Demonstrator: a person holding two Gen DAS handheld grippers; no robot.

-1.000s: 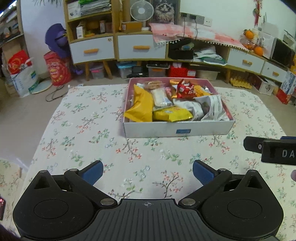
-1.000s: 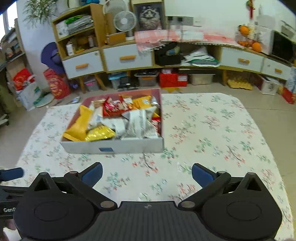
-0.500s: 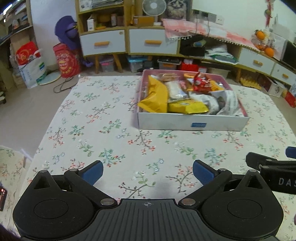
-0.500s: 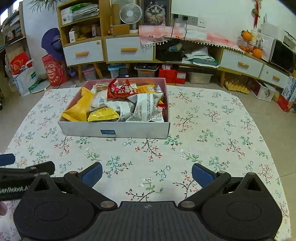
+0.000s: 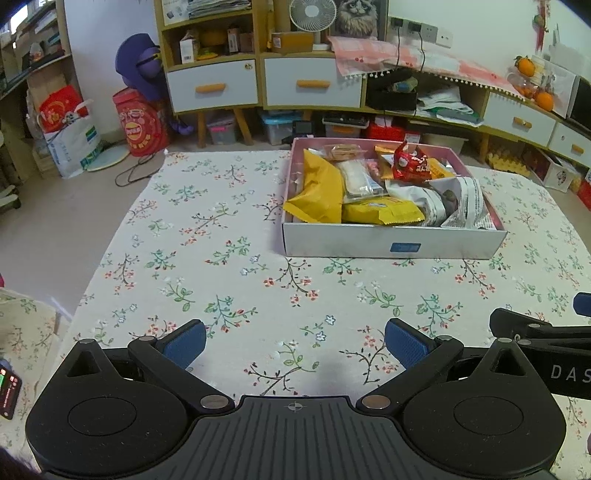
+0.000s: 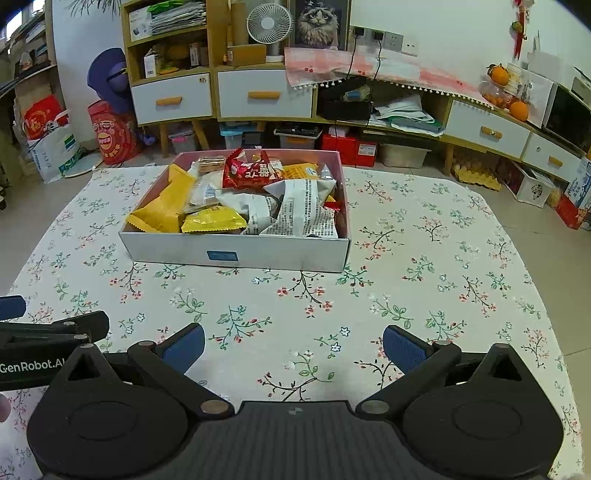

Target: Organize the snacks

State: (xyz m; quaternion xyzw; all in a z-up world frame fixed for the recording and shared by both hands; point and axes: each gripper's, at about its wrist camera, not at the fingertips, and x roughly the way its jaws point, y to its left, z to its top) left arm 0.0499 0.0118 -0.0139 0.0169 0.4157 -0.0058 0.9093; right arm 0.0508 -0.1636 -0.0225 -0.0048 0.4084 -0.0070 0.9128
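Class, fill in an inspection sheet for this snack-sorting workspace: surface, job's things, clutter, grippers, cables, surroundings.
Surface: floral tablecloth covers the table, bare around the box.
Job's things: open box piled with snack packets; long yellow packet at its left side, red packet on top toward the back, white printed packet at its right.
Clutter: nothing seen on the cloth.
Grippers: left gripper and right gripper both open, empty, short of the box.
Cables: black cable on the floor beyond the table.
Surroundings: drawer cabinets, fan, oranges.
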